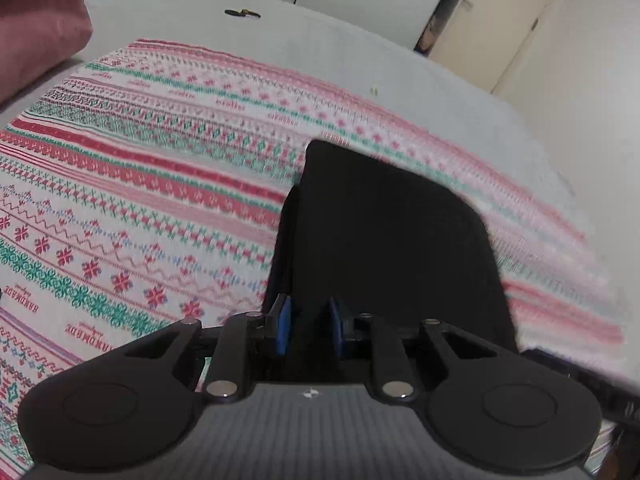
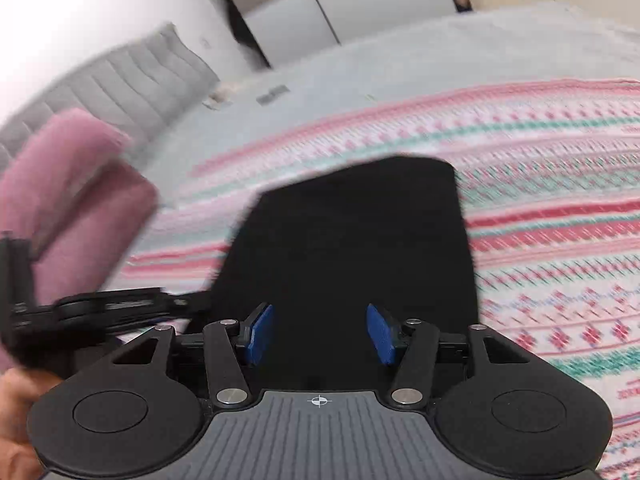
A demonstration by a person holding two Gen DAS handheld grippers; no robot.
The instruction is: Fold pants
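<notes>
Black pants [image 2: 352,248], near edge hidden behind gripper [image 2: 320,334]

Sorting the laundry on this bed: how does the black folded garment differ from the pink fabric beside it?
The black folded pants are plain dark cloth; the pink fabric pile is dusty rose. The pants lie flat as a neat rectangle on the patterned knit blanket; the pink pile is bulky, rumpled and off to the side. Both rest on the bed.

A home bedroom: patterned blanket [image 1: 160,184] on a bed [image 1: 360,56], pink pillow [image 2: 72,184], padded headboard [image 2: 120,80].
</notes>
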